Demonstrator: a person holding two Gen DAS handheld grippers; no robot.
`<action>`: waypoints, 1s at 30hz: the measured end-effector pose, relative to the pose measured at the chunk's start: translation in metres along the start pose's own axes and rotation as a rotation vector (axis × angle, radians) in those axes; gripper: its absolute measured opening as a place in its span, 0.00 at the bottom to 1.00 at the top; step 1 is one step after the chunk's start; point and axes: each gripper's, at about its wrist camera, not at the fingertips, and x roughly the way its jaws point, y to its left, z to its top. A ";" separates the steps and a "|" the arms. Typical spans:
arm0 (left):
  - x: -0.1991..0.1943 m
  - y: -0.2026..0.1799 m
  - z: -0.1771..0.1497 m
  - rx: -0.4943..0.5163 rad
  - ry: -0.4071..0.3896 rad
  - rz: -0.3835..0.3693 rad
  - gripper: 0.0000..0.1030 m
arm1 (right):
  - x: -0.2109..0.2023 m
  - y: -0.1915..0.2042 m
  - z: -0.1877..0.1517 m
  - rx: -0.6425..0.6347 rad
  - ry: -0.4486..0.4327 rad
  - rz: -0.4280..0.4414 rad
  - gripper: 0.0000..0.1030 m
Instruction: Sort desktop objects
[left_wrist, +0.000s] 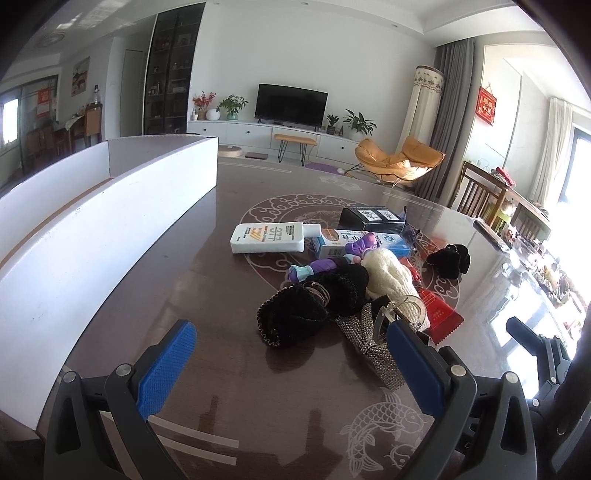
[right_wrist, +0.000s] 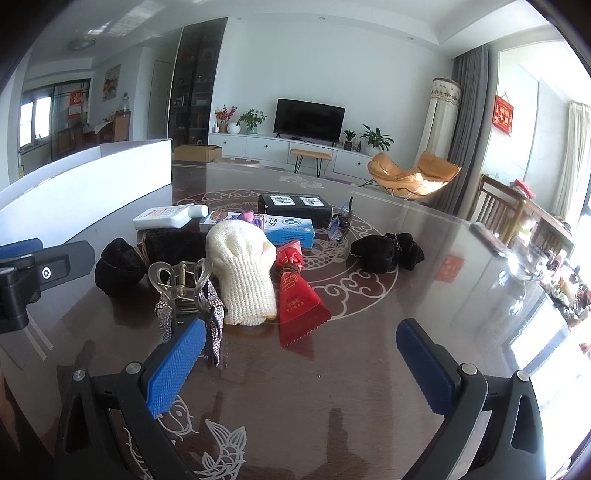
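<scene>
A pile of objects lies mid-table: a cream knit glove, a red packet, a clear hair claw with rhinestone bow, black fuzzy scrunchies, a white bottle, a blue-white box, a black box and a purple toy. Another black scrunchie lies apart on the right. My left gripper is open and empty before the pile. My right gripper is open and empty.
A white open box stands along the table's left side. The dark table has a glossy top with white fish and cloud patterns. Chairs stand beyond the right edge. My left gripper's body shows at the left of the right wrist view.
</scene>
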 end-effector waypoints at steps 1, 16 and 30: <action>0.000 0.000 0.000 -0.002 -0.001 0.000 1.00 | 0.000 0.001 0.000 -0.006 0.000 -0.001 1.00; 0.003 -0.010 -0.002 0.051 0.015 0.016 1.00 | -0.002 0.007 -0.003 -0.026 -0.009 -0.012 1.00; 0.005 -0.010 -0.003 0.052 0.029 0.022 1.00 | -0.001 0.008 -0.002 -0.029 -0.005 -0.009 1.00</action>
